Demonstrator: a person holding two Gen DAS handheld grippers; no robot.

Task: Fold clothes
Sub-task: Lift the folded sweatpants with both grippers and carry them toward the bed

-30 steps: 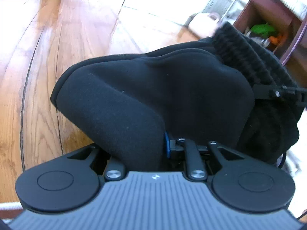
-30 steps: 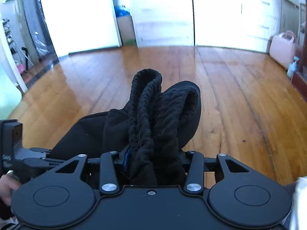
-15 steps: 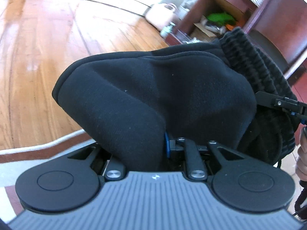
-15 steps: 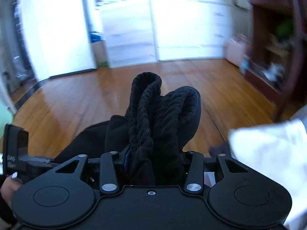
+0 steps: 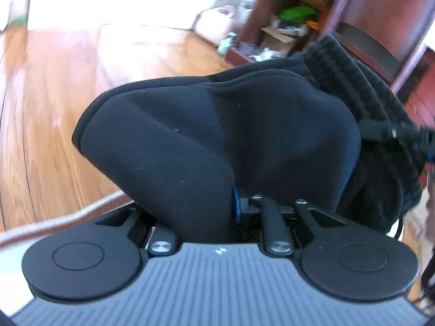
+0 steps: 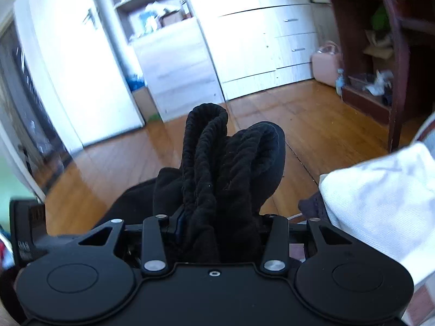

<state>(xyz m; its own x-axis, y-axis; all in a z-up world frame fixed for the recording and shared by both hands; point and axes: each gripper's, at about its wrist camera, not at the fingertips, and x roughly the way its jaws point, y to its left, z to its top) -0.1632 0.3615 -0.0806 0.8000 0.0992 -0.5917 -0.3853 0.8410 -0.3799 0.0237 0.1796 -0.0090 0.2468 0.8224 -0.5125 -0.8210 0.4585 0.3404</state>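
You're holding the black fleece garment with a ribbed knit waistband [image 5: 244, 135] up off the wooden plank floor [image 5: 54, 135], bunched across the centre of both frames. Your left tongs [image 5: 233, 206] are clamping on a smooth fleece fold at lower centre. Your right tongs [image 6: 217, 231] are gripping the ribbed band, bulging up mid-frame. A white folded cloth [image 6: 380, 203] is sitting at the right edge.
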